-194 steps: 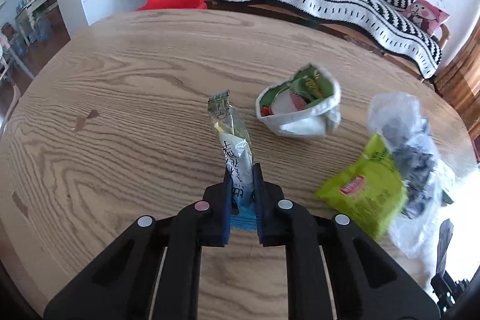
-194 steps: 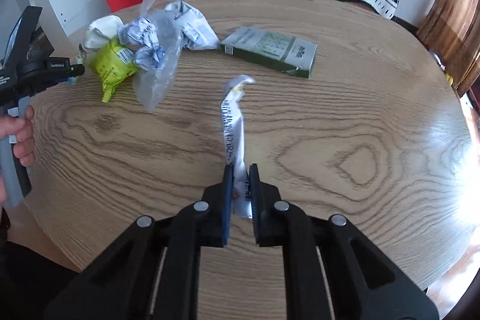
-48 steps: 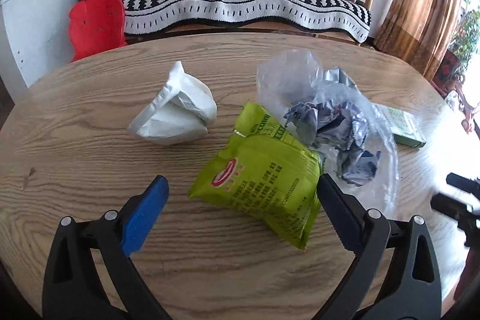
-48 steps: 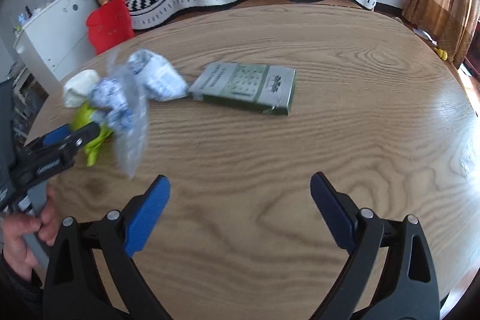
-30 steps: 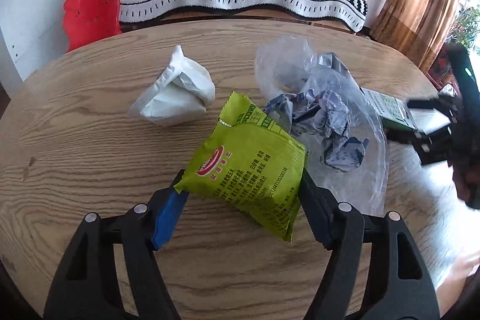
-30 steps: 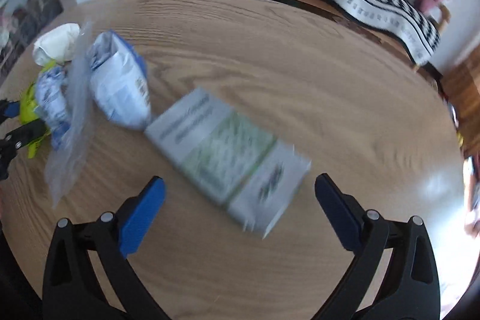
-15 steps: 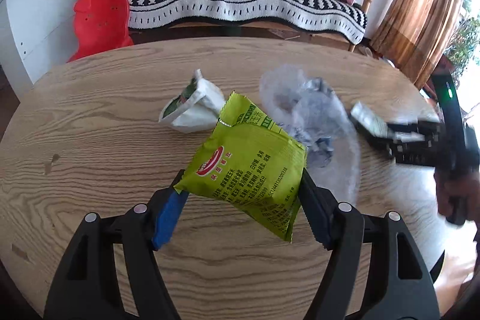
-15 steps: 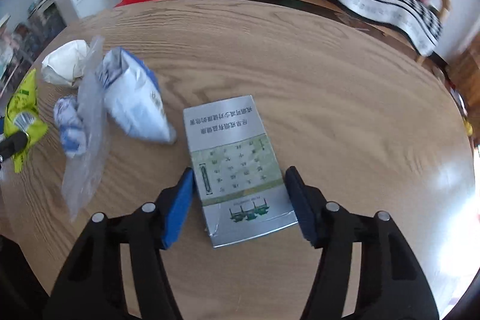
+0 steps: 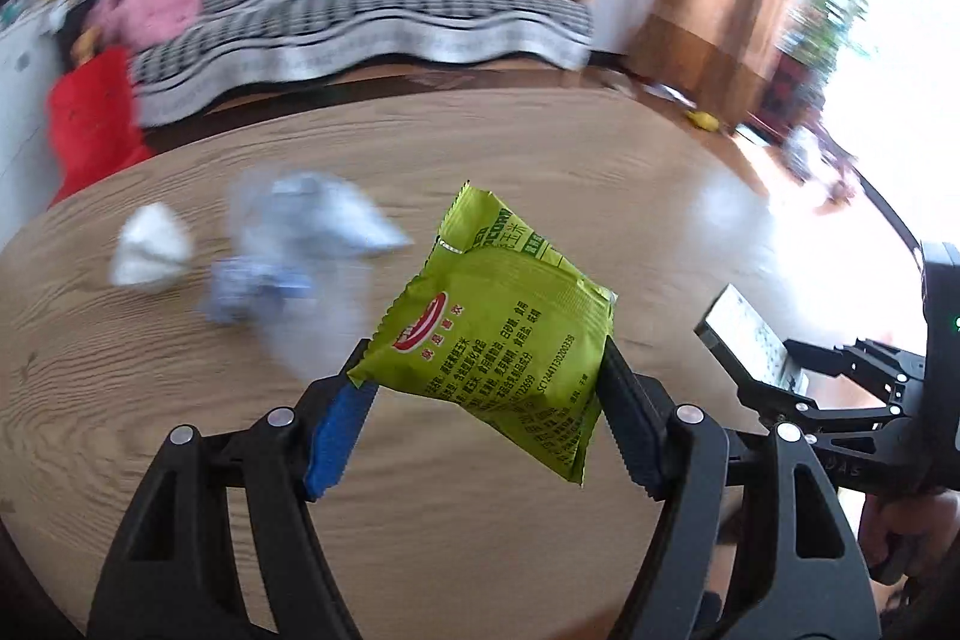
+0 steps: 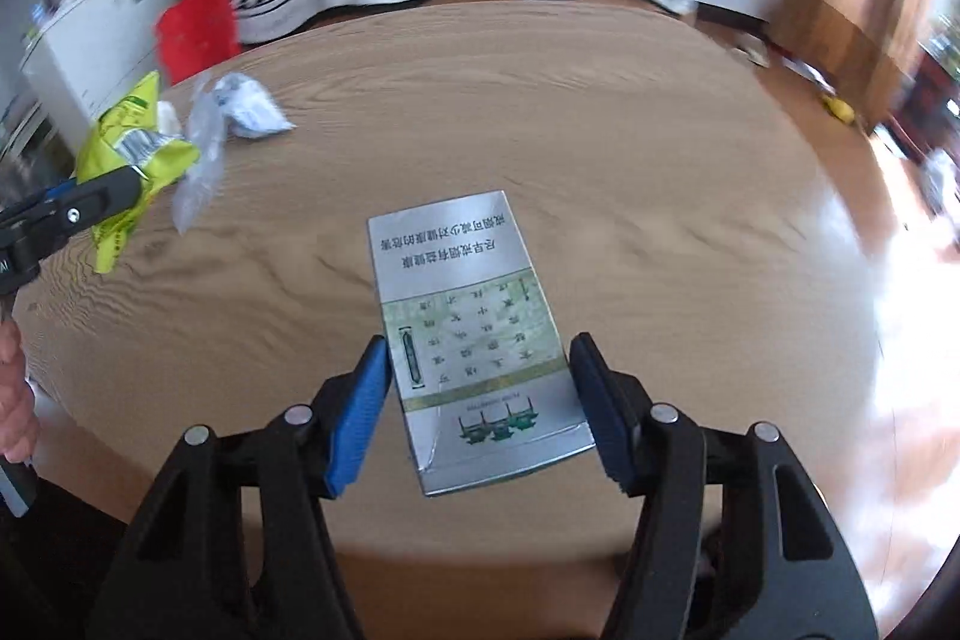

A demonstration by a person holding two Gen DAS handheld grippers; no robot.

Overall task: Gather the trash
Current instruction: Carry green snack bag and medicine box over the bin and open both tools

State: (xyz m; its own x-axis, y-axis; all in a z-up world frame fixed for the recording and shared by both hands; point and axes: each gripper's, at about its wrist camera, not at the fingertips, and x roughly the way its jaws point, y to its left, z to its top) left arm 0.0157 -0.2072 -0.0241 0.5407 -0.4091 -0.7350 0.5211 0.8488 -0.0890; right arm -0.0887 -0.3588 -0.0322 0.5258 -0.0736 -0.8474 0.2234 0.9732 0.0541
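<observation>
Left wrist view: the left gripper (image 9: 480, 394) clamps a green snack bag (image 9: 498, 334) at frame centre; the right gripper (image 10: 480, 388) pinches a flat carton (image 10: 474, 340).

Glossy green foil packet (image 9: 504, 334), shiny silver card box (image 10: 474, 340), grained wooden table (image 10: 600, 148).

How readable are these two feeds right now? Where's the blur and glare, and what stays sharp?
Left wrist view: the green snack bag in the left gripper is sharp, but the crumpled wrappers and striped sofa are smeared; window glare washes out the table's right side. Right wrist view: the silver-green carton between the right gripper's pads is crisp, surroundings blurred, glare at right.
</observation>
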